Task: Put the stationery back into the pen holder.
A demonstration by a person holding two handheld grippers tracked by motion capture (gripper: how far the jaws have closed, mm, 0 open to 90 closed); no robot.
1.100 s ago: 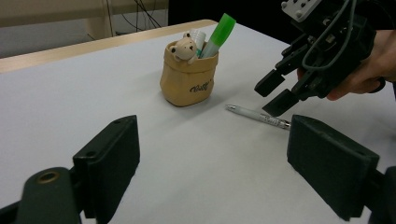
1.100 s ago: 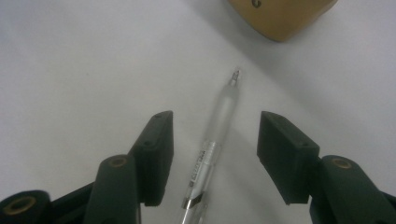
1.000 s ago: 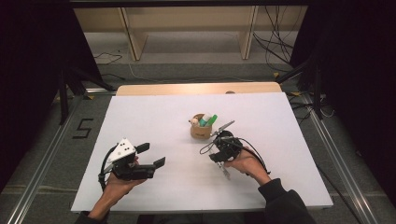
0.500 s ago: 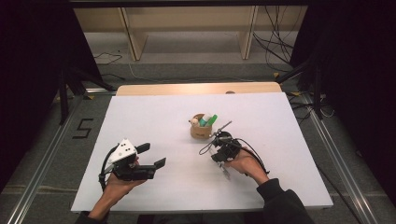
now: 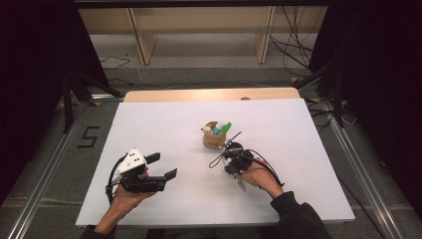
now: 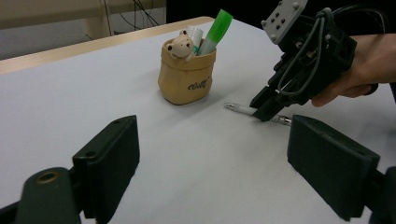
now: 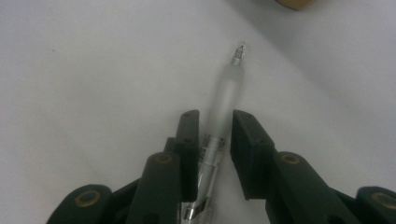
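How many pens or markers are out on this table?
2 that I can make out. A clear pen lies on the table between the right gripper's jaws. A green marker stands in the small tan pouch. The pouch may hide more.

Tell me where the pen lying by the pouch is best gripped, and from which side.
Grip the pen across its clear mid-barrel, coming from above: it lies flat on the white table, so only its two long sides are free. The right hand-held gripper already straddles it there, its jaws just closing, a slight gap left at one pad. The frosted grip section tapers toward the tip.
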